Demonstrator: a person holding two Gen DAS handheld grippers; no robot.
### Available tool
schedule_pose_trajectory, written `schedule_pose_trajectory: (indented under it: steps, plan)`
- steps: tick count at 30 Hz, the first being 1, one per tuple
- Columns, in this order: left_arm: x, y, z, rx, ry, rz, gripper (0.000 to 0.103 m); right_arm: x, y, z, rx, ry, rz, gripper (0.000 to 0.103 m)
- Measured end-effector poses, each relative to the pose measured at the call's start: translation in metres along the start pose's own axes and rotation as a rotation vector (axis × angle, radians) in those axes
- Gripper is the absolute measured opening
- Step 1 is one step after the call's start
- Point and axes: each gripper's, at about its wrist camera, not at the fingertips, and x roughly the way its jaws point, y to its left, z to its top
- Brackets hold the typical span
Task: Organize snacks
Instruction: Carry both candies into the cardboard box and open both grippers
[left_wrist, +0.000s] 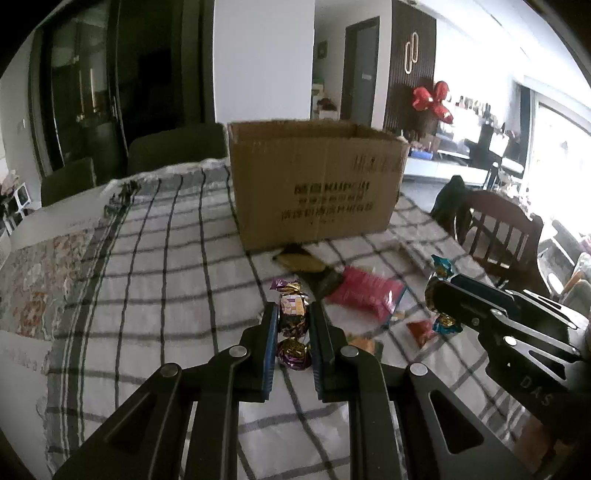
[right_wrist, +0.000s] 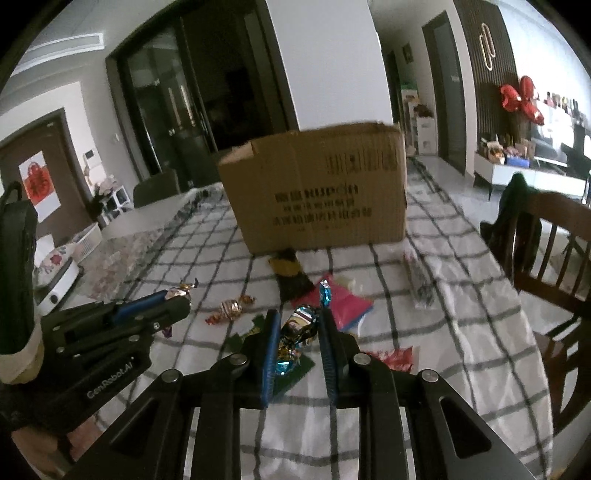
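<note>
Both tongs (left_wrist: 293, 314) (right_wrist: 297, 325) clamped on candies (left_wrist: 293, 317) (right_wrist: 297, 328)

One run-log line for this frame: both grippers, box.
left gripper: shut on purple-wrapped candy | right gripper: shut on blue-wrapped candy | cardboard box: open-topped, ahead on checked cloth | both candies unplaced

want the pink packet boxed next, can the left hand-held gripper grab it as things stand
Probably not yet: the left hand-held gripper is shut on a purple candy. The pink packet itself lies uncovered on the tablecloth, just ahead to its right.
</note>
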Motion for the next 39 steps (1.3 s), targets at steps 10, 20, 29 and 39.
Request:
schedule_pose_trajectory:
  steps: [10, 20, 29, 39]
  plan:
    - [-0.013, -0.006, 0.033, 0.019, -0.089, -0.01, 0.018, -0.018, -0.002, 0.031, -0.008, -0.12, -0.001, 0.023]
    - [-0.012, -0.005, 0.075, 0.014, -0.166, -0.021, 0.017, -0.018, -0.012, 0.069, 0.014, -0.225, -0.001, 0.023]
    - [0.007, -0.004, 0.118, 0.013, -0.189, -0.043, 0.017, -0.012, -0.017, 0.111, 0.002, -0.31, 0.011, 0.023]
    - [0.045, -0.001, 0.165, 0.002, -0.185, -0.044, 0.017, 0.026, -0.029, 0.152, 0.004, -0.296, 0.027, 0.023]
